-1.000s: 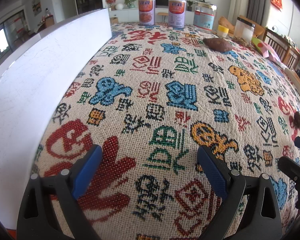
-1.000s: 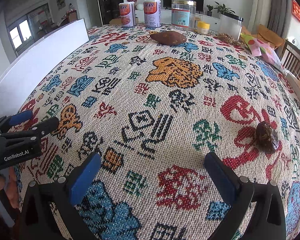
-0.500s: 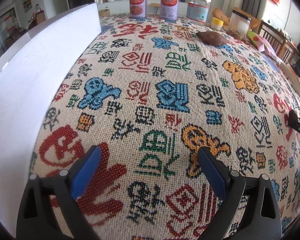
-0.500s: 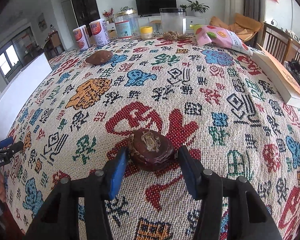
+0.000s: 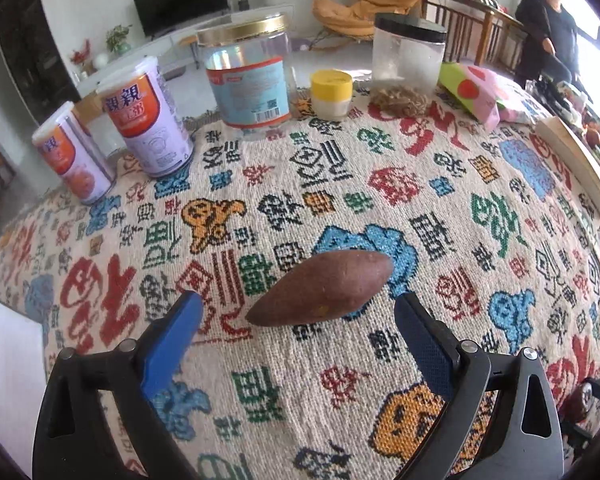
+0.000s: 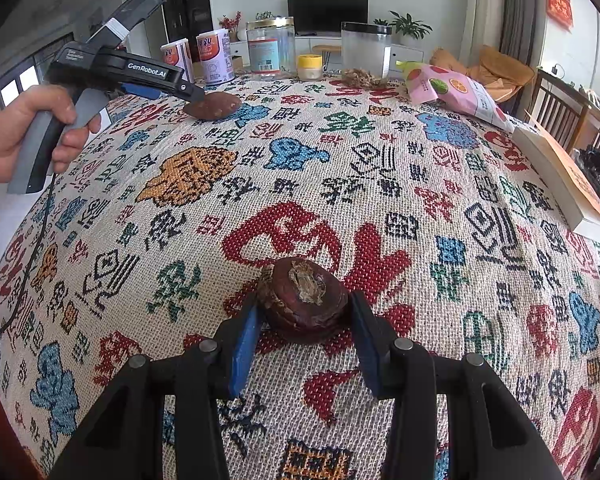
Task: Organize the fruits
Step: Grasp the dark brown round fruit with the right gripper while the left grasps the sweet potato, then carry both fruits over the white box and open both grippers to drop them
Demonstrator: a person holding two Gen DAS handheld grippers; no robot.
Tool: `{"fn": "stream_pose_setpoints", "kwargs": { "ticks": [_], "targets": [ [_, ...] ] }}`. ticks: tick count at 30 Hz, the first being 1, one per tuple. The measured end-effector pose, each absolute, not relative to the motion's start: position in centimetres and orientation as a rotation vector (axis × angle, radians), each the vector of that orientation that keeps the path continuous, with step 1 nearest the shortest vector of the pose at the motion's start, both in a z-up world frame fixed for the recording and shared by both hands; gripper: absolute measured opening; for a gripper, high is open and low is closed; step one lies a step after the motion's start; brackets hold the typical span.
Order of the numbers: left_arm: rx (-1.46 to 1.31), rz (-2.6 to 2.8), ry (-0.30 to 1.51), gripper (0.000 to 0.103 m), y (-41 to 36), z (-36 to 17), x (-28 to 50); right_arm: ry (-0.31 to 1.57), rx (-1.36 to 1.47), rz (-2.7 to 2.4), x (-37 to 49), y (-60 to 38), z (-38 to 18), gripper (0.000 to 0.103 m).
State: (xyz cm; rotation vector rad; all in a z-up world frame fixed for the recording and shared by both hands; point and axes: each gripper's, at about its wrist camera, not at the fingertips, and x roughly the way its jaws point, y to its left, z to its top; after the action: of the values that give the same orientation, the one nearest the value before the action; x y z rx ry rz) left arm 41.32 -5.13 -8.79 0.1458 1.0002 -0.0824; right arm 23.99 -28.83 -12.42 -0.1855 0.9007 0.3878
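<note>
A brown sweet potato (image 5: 322, 290) lies on the patterned tablecloth, between and just beyond the blue pads of my left gripper (image 5: 298, 322), which is open around it without touching. In the right wrist view the same sweet potato (image 6: 214, 107) lies at the far left, with the left gripper's fingertips over it. A dark red-brown round fruit (image 6: 304, 300) sits on the cloth between the pads of my right gripper (image 6: 304, 320), which is shut on its sides.
Two purple cans (image 5: 148, 120), a clear jar with a blue label (image 5: 250, 80), a small yellow-lidded jar (image 5: 331, 94) and a black-lidded jar (image 5: 408, 56) stand along the far edge. A pink snack bag (image 6: 456, 94) and a book (image 6: 568, 184) lie at the right.
My left gripper has travelled far across the table to the sweet potato. My right gripper has narrowed from around the round fruit to gripping it.
</note>
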Motion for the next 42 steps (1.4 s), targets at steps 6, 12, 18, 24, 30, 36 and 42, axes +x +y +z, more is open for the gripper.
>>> {"fn": "stream_pose_setpoints", "kwargs": {
  "ticks": [6,12,18,24,30,36,42],
  "targets": [
    [0.099,-0.197,1.008,0.055,-5.0,-9.4,41.7,0.901,-0.184,0.385,24.1,-28.9,-12.4,0.044],
    [0.116,-0.238,1.068,0.053,-5.3,-9.0,38.7,0.902,-0.174,0.385,24.2,-29.0,-12.4,0.044],
    [0.211,-0.246,1.084,0.054,-6.8,-9.4,38.2,0.902,-0.156,0.378,24.2,-29.2,-12.4,0.044],
    [0.108,-0.177,1.106,0.044,-5.1,-9.7,38.0,0.904,-0.123,0.372,24.4,-29.7,-12.4,0.044],
    [-0.245,-0.138,1.039,0.044,0.4,-7.2,30.3,0.901,0.012,0.406,24.8,-31.4,-12.3,0.044],
    [-0.496,-0.134,0.955,0.044,7.7,-0.4,16.8,0.892,0.094,0.511,23.4,-30.4,-10.4,0.044],
    [-0.641,0.067,0.806,0.044,19.4,8.0,7.7,0.888,0.044,0.845,22.1,-17.3,-3.9,0.044]
  ]
}}
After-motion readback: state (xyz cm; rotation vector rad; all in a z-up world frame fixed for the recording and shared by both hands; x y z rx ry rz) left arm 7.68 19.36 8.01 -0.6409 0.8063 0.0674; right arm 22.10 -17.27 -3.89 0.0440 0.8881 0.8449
